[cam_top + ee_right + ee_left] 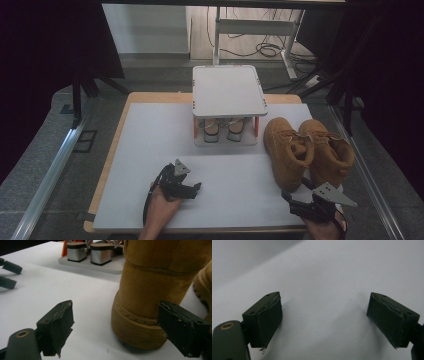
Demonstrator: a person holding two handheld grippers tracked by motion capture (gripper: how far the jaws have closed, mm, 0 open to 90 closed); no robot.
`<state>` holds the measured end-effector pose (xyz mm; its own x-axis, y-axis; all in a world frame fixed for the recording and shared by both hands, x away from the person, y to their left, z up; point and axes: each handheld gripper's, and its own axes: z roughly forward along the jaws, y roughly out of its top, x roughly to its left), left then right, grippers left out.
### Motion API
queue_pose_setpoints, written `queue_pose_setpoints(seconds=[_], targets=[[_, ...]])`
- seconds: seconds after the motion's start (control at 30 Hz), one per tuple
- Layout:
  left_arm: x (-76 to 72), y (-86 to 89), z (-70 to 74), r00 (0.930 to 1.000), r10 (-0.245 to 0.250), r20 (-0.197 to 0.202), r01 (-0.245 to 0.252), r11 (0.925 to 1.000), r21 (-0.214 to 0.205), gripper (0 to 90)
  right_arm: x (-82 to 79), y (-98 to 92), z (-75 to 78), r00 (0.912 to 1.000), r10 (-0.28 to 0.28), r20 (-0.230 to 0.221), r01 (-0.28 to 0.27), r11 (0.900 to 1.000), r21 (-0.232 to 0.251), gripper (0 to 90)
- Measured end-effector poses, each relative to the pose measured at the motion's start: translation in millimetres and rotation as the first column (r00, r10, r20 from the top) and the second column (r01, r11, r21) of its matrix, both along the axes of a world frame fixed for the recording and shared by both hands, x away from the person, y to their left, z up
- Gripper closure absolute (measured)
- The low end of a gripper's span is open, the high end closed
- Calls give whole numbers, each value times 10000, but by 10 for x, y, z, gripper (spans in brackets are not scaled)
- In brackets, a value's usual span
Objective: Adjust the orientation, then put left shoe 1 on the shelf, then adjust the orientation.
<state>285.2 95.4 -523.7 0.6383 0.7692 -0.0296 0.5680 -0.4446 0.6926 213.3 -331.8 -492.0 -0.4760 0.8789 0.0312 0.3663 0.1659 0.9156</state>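
Two tan boots stand side by side on the right of the white board [150,150], the left boot [285,150] and the right boot [332,150]. My right gripper [294,197] sits just behind the left boot's heel. In the right gripper view it [117,317] is open, and the boot's heel [150,290] stands just ahead, nearer the right-hand pad, with neither pad pressing on it. My left gripper [195,188] rests low over the board's front middle. In the left gripper view it [324,315] is open, with bare white board between its jaws.
A small two-level rack [228,90] stands at the back middle of the board, its top shelf bare. A pair of block-heeled shoes [223,131] sits on its lower shelf [105,267], heels [87,252] facing me. Metal rails run along both sides of the table.
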Motion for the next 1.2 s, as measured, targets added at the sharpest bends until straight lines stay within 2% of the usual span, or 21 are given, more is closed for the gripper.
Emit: queue_pose_setpoints(seconds=[0.07, 0.1, 0.2, 0.33, 0.5, 0.8, 0.93, 1.03, 1.2], targets=[[0, 0, 0, 10000, -1, -1, 1, 10000, 1, 129, 2, -1, 2, 10000, -56, 63, 56, 10000, 16, 116], [0, 0, 0, 10000, 0, -2, 0, 10000, 2, 129, 16, -11, 5, 9997, -191, 156, 190, 9998, 52, 58], [0, 0, 1, 10000, 1, -2, -1, 10000, 4, 129, 38, -13, 6, 9991, -361, 235, 361, 9993, -32, 0], [0, -1, 0, 10000, 6, 0, -6, 10000, -2, 129, 50, -16, 18, 9984, -468, 328, 468, 9989, -2, 0], [0, 0, 0, 10000, 3, -5, -3, 10000, 0, 129, 102, -20, 68, 9956, -918, 195, 911, 9954, 300, 0], [-1, 0, 1, 10000, -1, 2, 1, 10000, 9, 130, 226, -20, 103, 9889, -1441, 359, 1418, 9881, 593, 0], [0, 0, 1, 10000, -2, 0, 2, 10000, 10, 130, 306, -5, 120, 9836, -1758, 406, 1730, 9828, 652, 0], [-1, 0, 1, 10000, -2, 2, 2, 10000, 11, 130, 375, 13, 144, 9759, -2127, 498, 2089, 9753, 718, 0], [-1, 0, 1, 10000, -1, 1, 1, 10000, 7, 130, 438, 36, 165, 9710, -2316, 598, 2270, 9711, 743, 0]])
